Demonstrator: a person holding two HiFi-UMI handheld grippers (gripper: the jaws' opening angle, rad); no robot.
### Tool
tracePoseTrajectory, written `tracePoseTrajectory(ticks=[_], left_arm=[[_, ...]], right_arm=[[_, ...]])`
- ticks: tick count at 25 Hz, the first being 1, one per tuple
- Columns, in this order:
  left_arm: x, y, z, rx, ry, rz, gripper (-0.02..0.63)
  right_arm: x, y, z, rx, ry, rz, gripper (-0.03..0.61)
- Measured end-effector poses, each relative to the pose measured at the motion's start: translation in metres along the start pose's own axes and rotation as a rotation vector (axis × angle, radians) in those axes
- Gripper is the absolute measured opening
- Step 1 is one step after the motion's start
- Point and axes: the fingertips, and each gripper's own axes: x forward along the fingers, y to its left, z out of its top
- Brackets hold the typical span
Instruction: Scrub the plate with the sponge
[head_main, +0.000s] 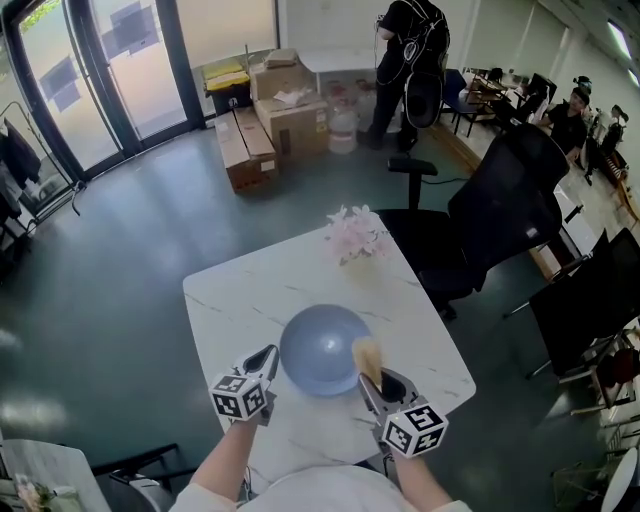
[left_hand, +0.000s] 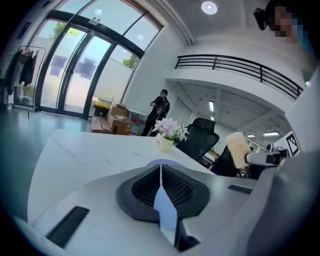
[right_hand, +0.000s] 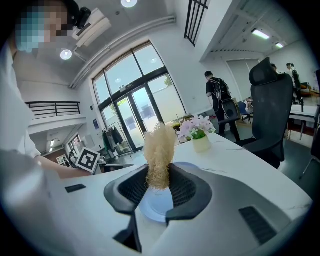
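The plate (head_main: 323, 348) is pale blue-grey; the sponge (head_main: 367, 360) at its 3 o'clock edge is straw-tan. The desk (head_main: 250, 290) is white with thin grey veins, with pink-white flowers (head_main: 355, 235) at 12 o'clock. The left gripper (head_main: 268, 362) and right gripper (head_main: 378, 385) carry black-and-white checked cubes; their jaws are ribbed black. The floor (head_main: 130, 280) is glossy dark teal.

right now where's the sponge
In the head view the sponge stands clamped in the right tongs, over the near-right rim of the blue plate.

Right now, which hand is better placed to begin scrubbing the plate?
The right. Its tool grips the sponge, which stands over the plate's near rim. The left tool is shut and carries no sponge, beside the plate's left edge.
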Motion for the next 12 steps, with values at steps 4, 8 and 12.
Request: tracePoseTrajectory(ticks=[4,8,12], left_arm=[[0.013,0.011,-0.013,-0.059,0.042,0.019,0.034],[0.024,0.018,-0.027,-0.098,0.098,0.042,0.035],[0.031,0.024,-0.04,-0.143,0.147,0.051,0.038]], right_arm=[[0.005,-0.004,-0.002,0.007,0.009,0.007,0.121],[0.007,-0.008,-0.003,0.013,0.016,0.009,0.121],[0.008,-0.011,-0.005,0.018,0.023,0.005,0.121]])
